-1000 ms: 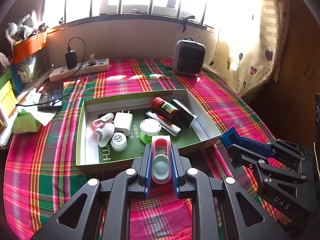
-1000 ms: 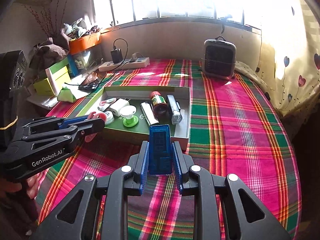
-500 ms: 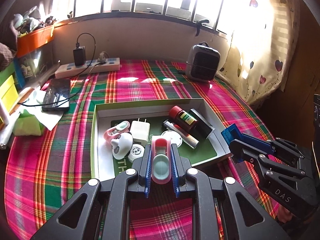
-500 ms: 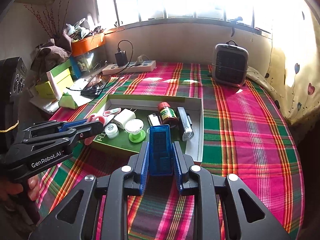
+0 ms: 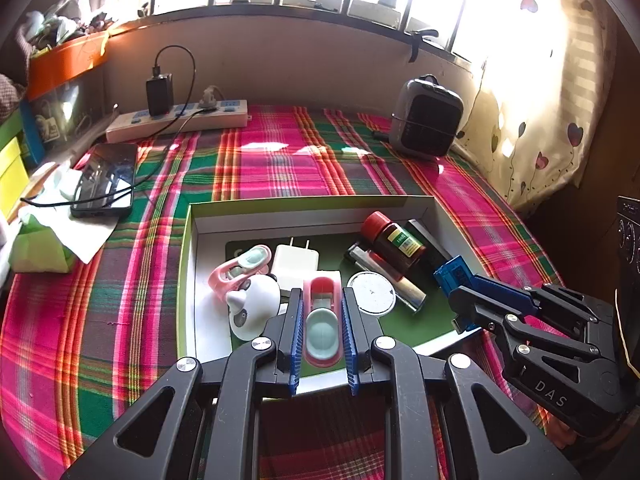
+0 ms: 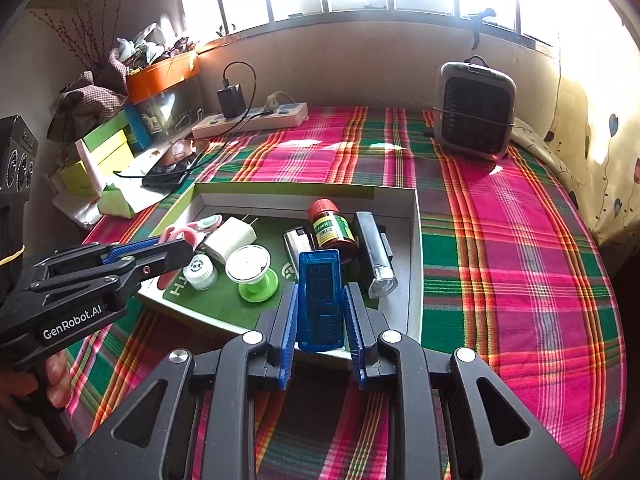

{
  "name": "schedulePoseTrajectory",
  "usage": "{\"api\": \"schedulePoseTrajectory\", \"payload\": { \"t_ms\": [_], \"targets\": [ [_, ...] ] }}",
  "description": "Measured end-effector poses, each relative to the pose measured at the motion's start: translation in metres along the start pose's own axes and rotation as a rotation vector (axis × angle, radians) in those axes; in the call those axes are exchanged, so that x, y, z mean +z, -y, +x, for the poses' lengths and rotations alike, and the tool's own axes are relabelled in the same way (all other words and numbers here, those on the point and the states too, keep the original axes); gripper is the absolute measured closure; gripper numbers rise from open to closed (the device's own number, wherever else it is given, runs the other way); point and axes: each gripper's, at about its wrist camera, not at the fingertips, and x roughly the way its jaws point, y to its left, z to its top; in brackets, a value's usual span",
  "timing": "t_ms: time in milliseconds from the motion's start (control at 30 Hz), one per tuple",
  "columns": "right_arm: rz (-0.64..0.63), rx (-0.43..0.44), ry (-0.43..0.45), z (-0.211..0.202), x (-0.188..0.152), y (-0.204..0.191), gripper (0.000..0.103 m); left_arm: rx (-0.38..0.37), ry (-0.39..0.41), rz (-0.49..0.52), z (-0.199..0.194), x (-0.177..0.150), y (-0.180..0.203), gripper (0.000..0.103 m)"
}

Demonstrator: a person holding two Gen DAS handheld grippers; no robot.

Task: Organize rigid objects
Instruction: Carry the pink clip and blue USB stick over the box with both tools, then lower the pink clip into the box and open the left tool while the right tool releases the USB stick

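Pink clip (image 5: 322,322) pinched in left gripper (image 5: 322,332), blue case (image 6: 320,300) pinched in right gripper (image 6: 320,320); both over near edge of tray (image 5: 188,280). Risk: release onto crowded items ahead of jaws, pieces stack or bounce out.

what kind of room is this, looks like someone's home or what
Most likely a lived-in room at home, not a lab. A plaid cloth covers the surface under a barred window, with a heart-print curtain beside it, a small heater, and a power strip with a charger plugged in.
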Motion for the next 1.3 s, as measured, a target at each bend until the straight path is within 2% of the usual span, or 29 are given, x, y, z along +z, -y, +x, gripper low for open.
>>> {"api": "schedulePoseTrajectory", "payload": {
  "t_ms": [600, 1300],
  "targets": [
    [-0.016, -0.011, -0.05, 0.024, -0.001, 0.006, 0.079, 0.003, -0.036, 0.002, 0.023, -0.005, 0.0, 0.086],
    [-0.032, -0.049, -0.055, 0.033, -0.004, 0.008, 0.079, -0.004, -0.033, -0.004, 0.025, -0.004, 0.001, 0.086]
  ]
}}
